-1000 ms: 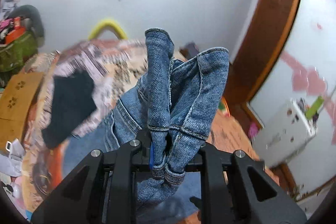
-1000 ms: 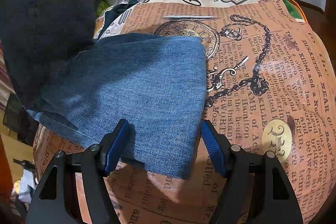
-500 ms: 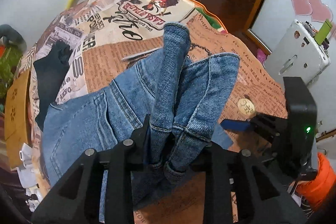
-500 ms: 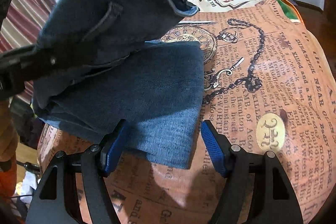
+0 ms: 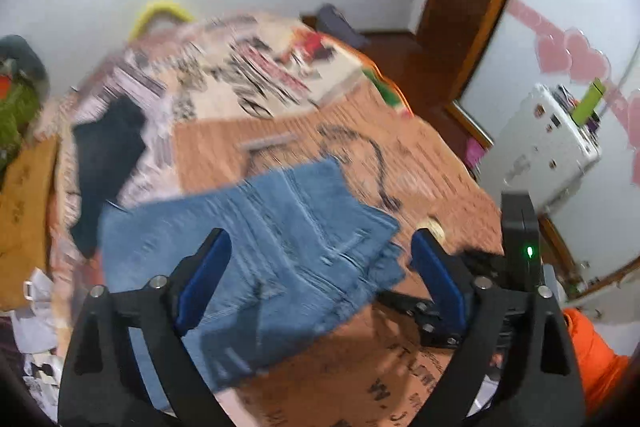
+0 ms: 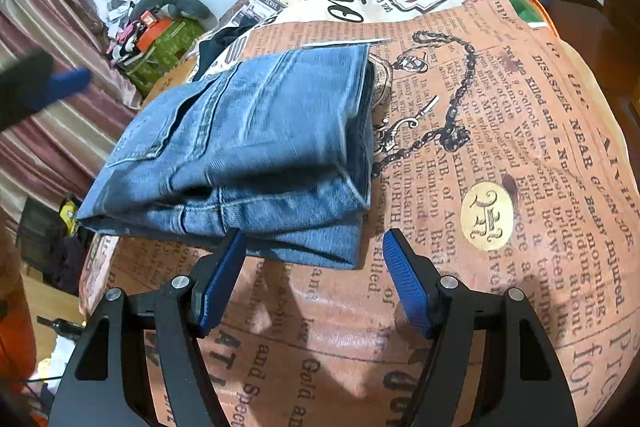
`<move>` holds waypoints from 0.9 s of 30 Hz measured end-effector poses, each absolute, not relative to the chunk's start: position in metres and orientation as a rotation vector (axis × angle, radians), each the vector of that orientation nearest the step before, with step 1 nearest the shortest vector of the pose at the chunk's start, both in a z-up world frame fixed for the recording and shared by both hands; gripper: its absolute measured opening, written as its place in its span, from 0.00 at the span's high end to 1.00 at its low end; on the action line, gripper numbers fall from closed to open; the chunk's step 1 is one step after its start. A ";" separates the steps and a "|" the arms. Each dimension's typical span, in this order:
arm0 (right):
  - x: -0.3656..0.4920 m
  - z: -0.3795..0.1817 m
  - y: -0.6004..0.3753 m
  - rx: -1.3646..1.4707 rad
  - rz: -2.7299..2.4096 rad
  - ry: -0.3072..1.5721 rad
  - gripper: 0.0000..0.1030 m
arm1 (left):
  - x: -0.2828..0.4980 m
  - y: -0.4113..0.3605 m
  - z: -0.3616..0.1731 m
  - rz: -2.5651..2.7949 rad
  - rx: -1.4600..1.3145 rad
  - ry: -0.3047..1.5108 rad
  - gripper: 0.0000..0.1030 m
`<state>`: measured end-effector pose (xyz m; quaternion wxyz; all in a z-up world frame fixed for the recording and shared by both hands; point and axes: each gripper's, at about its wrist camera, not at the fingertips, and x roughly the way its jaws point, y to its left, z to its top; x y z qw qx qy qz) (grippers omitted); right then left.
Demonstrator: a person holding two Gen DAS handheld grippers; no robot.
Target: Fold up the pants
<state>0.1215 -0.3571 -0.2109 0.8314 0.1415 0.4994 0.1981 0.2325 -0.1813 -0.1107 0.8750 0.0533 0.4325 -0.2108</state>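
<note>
The folded jeans (image 6: 256, 147) are laid flat on the newspaper-print bedcover (image 6: 500, 155). Both the left gripper (image 5: 320, 275) and the right gripper (image 6: 312, 275) are spread wide, nothing pinched. The edges should probably be pressed square, without being dragged.

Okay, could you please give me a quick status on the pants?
Left gripper open, empty. Right gripper open, at the near edge. Jeans folded flat on bedspread. Nothing in the way.

Bedspread (image 6: 520, 155): newspaper print, watch-chain picture, centre to 3 o'clock.
Dark garment (image 5: 106, 155): on bedspread, 9 o'clock.
White appliance (image 5: 540, 151): 3 o'clock.
Curtain (image 6: 48, 99): striped, 9 o'clock.
</note>
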 end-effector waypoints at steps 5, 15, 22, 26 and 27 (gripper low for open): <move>0.123 -0.208 -0.352 0.312 0.433 1.062 0.34 | 0.254 -0.139 -0.105 -0.316 0.100 0.846 0.03; 0.135 -0.207 -0.327 0.281 0.479 1.083 0.32 | 0.364 -0.036 -0.164 -0.075 0.070 0.991 0.03; 0.145 -0.212 -0.319 0.276 0.458 1.107 0.31 | 0.418 -0.014 -0.245 -0.033 0.215 1.185 0.01; 0.147 -0.210 -0.319 0.257 0.442 1.107 0.32 | 0.413 0.011 -0.270 -0.105 0.113 1.235 0.00; 0.145 -0.209 -0.320 0.256 0.440 1.104 0.32 | 0.406 0.017 -0.271 -0.135 0.105 1.241 0.00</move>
